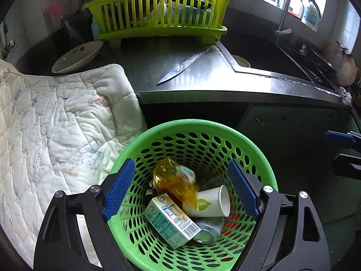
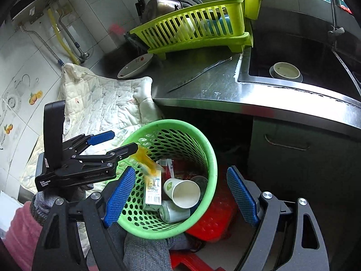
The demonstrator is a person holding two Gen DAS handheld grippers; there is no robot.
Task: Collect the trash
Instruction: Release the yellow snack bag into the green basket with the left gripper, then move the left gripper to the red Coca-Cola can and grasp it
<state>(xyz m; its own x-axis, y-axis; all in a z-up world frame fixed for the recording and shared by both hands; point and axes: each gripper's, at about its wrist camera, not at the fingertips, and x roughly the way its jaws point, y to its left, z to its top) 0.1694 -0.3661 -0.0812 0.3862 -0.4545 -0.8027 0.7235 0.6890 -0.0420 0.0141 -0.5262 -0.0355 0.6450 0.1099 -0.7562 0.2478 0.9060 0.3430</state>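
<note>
A green perforated basket [image 1: 259,155] stands below the counter edge. It holds a yellow plastic wrapper [image 1: 173,180], a small drink carton [image 1: 171,223], a white paper cup [image 1: 212,201] and a crushed can [image 1: 209,230]. My left gripper [image 1: 181,167] hangs open above the basket mouth, nothing between its blue pads. In the right wrist view the left gripper [image 2: 125,140] is at the basket's left rim [image 2: 212,158], and the yellow wrapper [image 2: 149,164] shows blurred just off its fingertips, free of them. My right gripper [image 2: 180,174] is open and empty over the basket's right side.
A knife [image 1: 180,67] lies on the steel counter [image 1: 225,83] beside the sink [image 2: 293,52], which holds a bowl [image 2: 285,70]. A lime dish rack [image 1: 158,13], a white bowl [image 1: 76,56] and a quilted cloth [image 1: 56,117] fill the left. A red stool [image 2: 216,221] sits under the basket.
</note>
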